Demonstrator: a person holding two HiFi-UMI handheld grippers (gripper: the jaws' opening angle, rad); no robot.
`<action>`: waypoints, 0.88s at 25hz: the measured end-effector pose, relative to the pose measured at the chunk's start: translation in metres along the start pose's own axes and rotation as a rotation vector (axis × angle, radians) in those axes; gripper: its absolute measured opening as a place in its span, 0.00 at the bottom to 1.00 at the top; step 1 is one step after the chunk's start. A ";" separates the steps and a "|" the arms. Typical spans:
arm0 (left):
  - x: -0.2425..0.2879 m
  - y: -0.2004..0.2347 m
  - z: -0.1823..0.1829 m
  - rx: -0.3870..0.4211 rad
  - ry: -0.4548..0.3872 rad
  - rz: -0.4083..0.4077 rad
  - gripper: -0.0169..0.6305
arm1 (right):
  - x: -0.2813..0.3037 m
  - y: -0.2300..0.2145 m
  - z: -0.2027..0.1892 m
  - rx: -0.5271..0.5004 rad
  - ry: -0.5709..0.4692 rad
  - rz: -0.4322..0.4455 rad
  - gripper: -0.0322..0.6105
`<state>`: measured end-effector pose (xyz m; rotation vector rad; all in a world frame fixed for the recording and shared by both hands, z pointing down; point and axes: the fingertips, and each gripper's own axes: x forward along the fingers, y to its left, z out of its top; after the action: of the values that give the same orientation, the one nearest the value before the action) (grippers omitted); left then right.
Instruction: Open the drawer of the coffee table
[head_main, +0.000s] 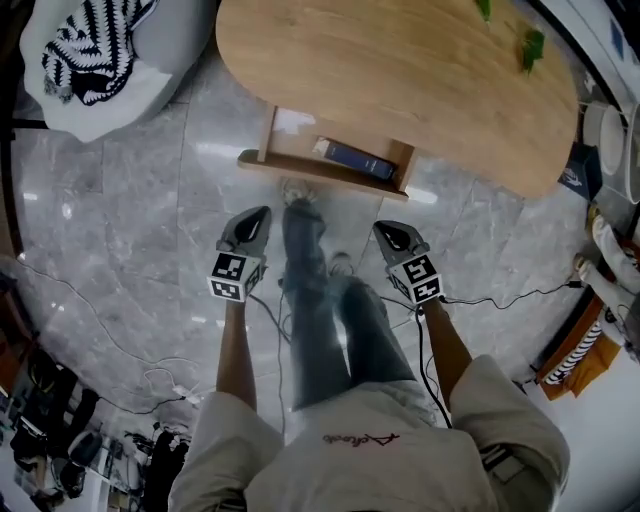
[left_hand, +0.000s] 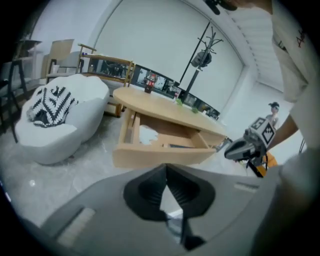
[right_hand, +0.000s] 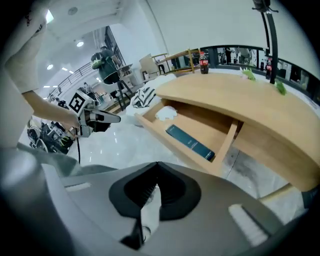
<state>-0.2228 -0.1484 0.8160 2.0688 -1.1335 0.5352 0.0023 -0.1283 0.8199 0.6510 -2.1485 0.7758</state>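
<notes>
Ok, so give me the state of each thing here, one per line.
Light wooden coffee-table drawer: pulled open.
Dark blue book: lying flat inside the drawer.
Left hand-held gripper: shut, empty, clear of the drawer.
Right hand-held gripper: shut, empty, clear of the drawer.
Dark cola bottle: standing upright.

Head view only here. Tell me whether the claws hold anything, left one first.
Observer: The left claw is shut, with nothing between its jaws.
Operator: Now the right one.
Observer: The right claw is shut and empty too.
Operator: Report anything on the tabletop beyond my frame.
Observer: A dark bottle with a red label stands upright on the coffee table.
</notes>
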 end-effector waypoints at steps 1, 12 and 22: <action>-0.010 -0.006 0.012 0.001 -0.003 0.001 0.03 | -0.011 0.005 0.011 -0.001 -0.002 -0.005 0.06; -0.121 -0.076 0.140 0.030 -0.057 0.015 0.03 | -0.126 0.044 0.160 -0.044 -0.143 -0.087 0.06; -0.186 -0.133 0.240 0.098 -0.181 0.029 0.03 | -0.203 0.080 0.263 -0.097 -0.330 -0.099 0.06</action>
<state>-0.2040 -0.1760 0.4861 2.2246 -1.2648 0.4314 -0.0546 -0.2167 0.4943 0.8760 -2.4111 0.5358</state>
